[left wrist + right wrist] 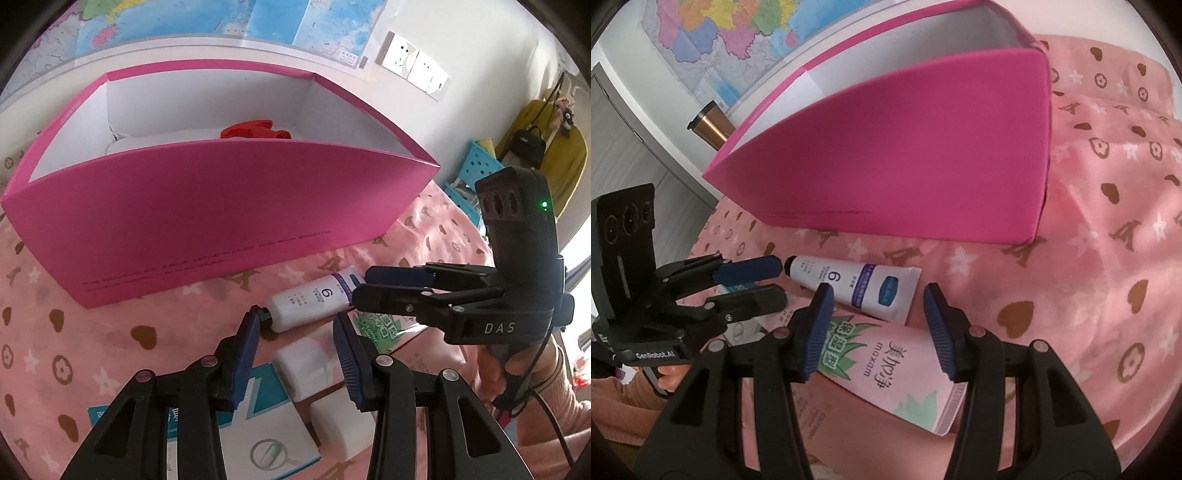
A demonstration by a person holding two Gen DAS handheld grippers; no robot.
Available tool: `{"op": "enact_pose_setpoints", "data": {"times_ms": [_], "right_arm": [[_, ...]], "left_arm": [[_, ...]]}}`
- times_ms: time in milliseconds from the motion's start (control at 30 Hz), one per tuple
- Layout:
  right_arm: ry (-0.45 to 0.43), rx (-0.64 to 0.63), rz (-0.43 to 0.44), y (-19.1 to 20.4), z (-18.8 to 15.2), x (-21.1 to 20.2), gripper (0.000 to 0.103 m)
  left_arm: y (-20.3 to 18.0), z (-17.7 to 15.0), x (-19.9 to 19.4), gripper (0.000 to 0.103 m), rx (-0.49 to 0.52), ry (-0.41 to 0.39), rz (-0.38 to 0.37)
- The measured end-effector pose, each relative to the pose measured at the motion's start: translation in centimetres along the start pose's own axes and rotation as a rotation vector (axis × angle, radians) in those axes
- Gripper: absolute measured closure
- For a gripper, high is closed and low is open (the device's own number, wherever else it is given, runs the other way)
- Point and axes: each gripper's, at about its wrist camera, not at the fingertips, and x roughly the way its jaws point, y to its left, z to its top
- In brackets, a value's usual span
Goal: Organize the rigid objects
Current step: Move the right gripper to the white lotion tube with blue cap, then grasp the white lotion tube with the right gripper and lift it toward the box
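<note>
Two grippers, left (295, 332) and right (875, 306), hang with jaws apart, empty, over the white tube (855, 286): light, slick; pinch mid-body.

1. An open pink cardboard box (207, 206) with white inner walls stands upright on the bedspread, a red plastic item (255, 130) inside.
2. A white tube with a black cap (849, 286) lies flat just before the box.
3. A pink tube with green leaf print (886, 373) lies beside the white one.
4. Two white blocks (301, 369) lie near a teal-and-white carton (258, 439).

My left gripper (295, 325) and right gripper (877, 301) are black plastic with ribbed blue pads, silver screws, white lettering, one green light, and I wear a pink sleeve (554, 387).
</note>
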Motion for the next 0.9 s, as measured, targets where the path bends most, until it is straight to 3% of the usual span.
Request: {"op": "enact_pose_setpoints", "data": {"times_ms": [900], "right_arm": [[-0.012,0.018,0.006,0.26,-0.22,-0.12,0.047]], "left_arm": [[-0.54,0.10,-0.17,0.059,-0.017,-0.009,0.009]]}}
